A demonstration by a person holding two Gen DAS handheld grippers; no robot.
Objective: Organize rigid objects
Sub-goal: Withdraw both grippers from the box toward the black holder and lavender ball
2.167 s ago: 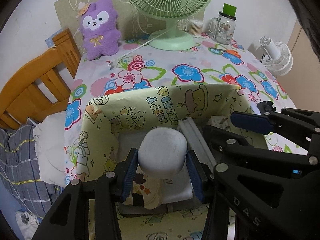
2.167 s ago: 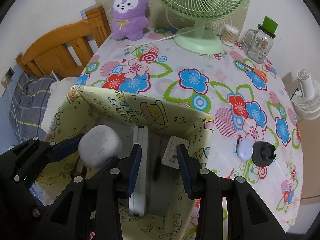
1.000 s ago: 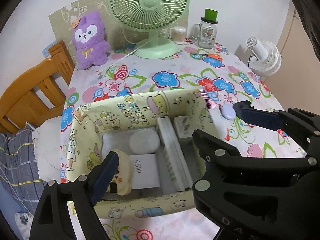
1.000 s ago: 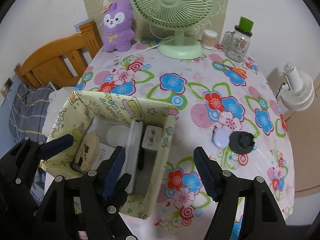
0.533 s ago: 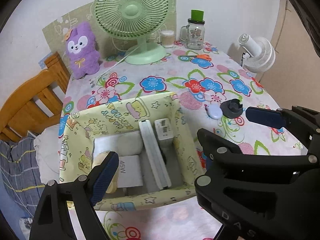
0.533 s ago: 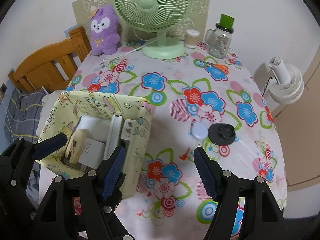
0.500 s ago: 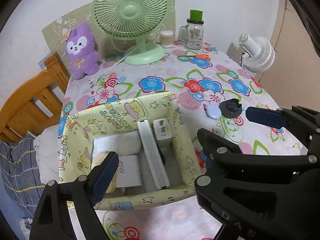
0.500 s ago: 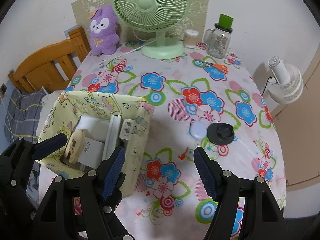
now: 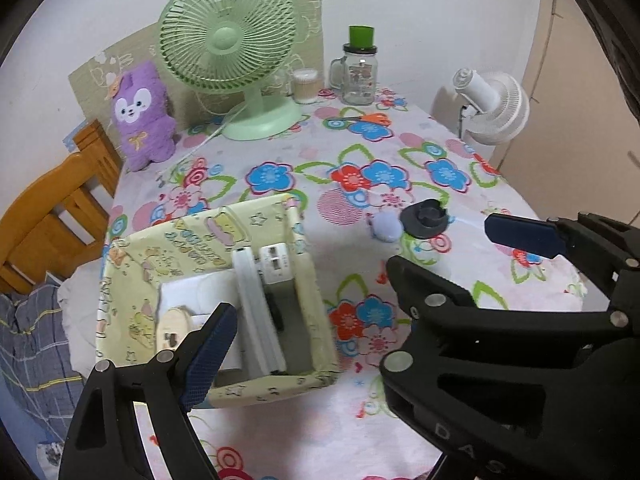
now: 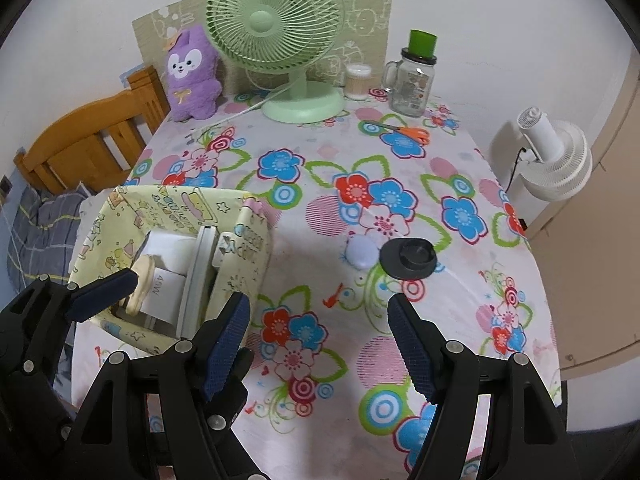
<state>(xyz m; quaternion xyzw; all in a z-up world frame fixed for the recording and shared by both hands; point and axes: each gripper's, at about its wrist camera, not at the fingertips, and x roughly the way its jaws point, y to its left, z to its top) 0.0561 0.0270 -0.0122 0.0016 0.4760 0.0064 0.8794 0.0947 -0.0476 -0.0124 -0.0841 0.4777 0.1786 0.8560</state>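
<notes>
Box (image 9: 200, 236) with the yellow cartoon print sits on the left side of the flowery tablecloth (image 10: 320, 152), near the table edge by the wooden chair (image 10: 88, 140). Packed inside it: a white block marked 45W (image 10: 162, 292), a flat white slab standing on edge (image 9: 256, 312), a white plug adapter (image 9: 276, 264) at the right wall, and a cream round thing (image 9: 174, 328) at the left. Well to the right of it, out on the cloth, a pale lilac pebble-shaped gadget (image 10: 362, 252) lies touching or just beside a black round base (image 10: 408, 258).

Left gripper (image 9: 304, 336) hangs above the near right corner of the box, fingers spread wide, nothing in them. Right gripper (image 10: 320, 344) is over bare cloth, also wide open and empty.

Back of the table: green desk fan (image 10: 276, 28), purple plush (image 10: 192, 76), glass jar mug with green lid (image 10: 414, 76), orange scissors (image 10: 404, 130).
</notes>
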